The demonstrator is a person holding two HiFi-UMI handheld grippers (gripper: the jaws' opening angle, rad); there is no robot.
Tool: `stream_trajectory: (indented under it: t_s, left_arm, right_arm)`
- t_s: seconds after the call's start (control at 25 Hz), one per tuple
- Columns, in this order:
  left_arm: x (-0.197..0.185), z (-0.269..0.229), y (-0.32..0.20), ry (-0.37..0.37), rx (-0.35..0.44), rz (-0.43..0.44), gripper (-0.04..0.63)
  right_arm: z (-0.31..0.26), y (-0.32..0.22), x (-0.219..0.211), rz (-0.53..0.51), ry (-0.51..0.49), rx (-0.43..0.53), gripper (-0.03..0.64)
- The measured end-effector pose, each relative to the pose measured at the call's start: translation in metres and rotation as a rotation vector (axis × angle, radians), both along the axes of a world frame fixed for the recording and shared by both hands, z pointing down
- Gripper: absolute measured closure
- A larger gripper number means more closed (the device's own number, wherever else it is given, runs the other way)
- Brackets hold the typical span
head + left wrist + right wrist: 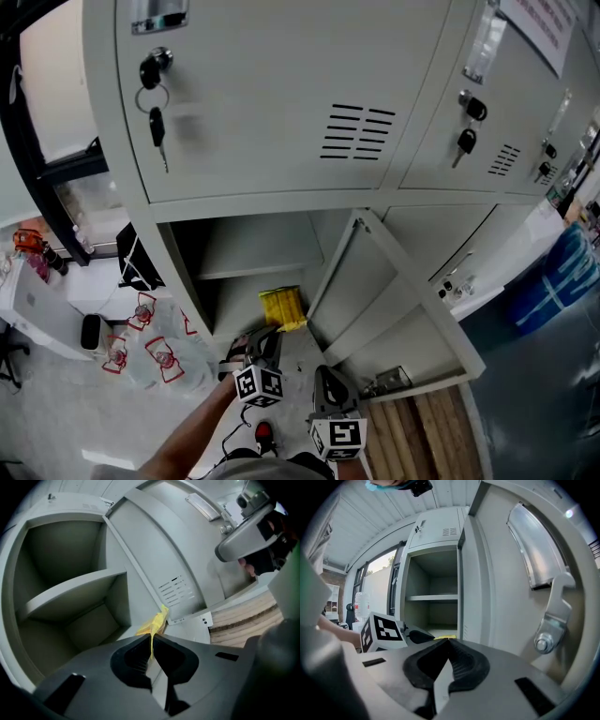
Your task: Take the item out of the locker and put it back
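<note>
A yellow packet (283,307) lies at the front edge of the open lower locker's floor (246,298). My left gripper (270,334) is shut on the packet's near edge. In the left gripper view the thin yellow packet (156,623) sticks up from between the closed jaws, in front of the locker compartment (70,616). My right gripper (324,373) hangs just right of the left one, shut with nothing in it. In the right gripper view its jaws meet (449,641), and a sliver of the yellow packet (446,637) shows beyond them.
The locker door (394,309) stands swung out to the right; its latch (548,620) is close to my right gripper. A shelf (255,255) divides the compartment. Keys (156,103) hang from the upper door. Plastic bags (150,349) lie at left, wooden planks (422,427) at right.
</note>
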State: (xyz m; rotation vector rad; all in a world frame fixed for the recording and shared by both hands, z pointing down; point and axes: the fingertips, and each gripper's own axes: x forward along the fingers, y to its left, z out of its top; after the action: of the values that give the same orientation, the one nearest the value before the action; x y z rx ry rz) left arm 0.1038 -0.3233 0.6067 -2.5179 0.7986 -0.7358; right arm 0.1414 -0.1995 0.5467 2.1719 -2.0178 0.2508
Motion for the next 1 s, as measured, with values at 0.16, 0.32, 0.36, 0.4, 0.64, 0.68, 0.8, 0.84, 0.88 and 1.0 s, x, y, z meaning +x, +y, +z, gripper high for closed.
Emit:
stream_trajectory:
  t_s: [0.16,0.32,0.36,0.4,0.64,0.68,0.8,0.84,0.88,1.0]
  left_arm:
    - [0.001,0.015,-0.002,-0.031,-0.003,0.0,0.568]
    - [0.002,0.017,-0.004,-0.024,-0.004,-0.004,0.566]
    - [0.003,0.017,-0.004,-0.024,-0.01,-0.003,0.566]
    - [0.003,0.018,-0.004,-0.022,-0.02,-0.001,0.566]
    - [0.0,0.017,0.0,0.023,-0.107,0.006,0.54]
    - [0.0,0.017,0.001,0.022,-0.11,0.006,0.537]
    - [0.0,0.018,0.001,0.015,-0.117,0.005,0.525]
    - [0.0,0.018,0.001,0.009,-0.115,0.005,0.522]
    - [0.0,0.018,0.002,0.002,-0.112,0.006,0.518]
    - [-0.001,0.019,0.003,-0.015,-0.102,0.01,0.511]
  right_arm:
    - [-0.002,0.0,0.001,0.003,-0.001,-0.001,0.6]
    - [-0.001,0.002,0.004,0.009,-0.001,-0.004,0.6]
    - [-0.001,0.003,0.005,0.012,-0.002,-0.006,0.6]
    - [0.0,0.004,0.006,0.016,-0.004,-0.007,0.6]
    - [-0.001,0.009,0.008,0.023,-0.006,-0.005,0.6]
    - [-0.001,0.009,0.008,0.021,-0.006,-0.004,0.6]
    - [-0.001,0.008,0.006,0.014,-0.005,-0.002,0.6]
    - [-0.001,0.008,0.005,0.013,-0.005,0.0,0.6]
    - [-0.002,0.008,0.005,0.012,-0.005,0.002,0.6]
    - [-0.004,0.008,0.003,0.012,-0.004,0.006,0.6]
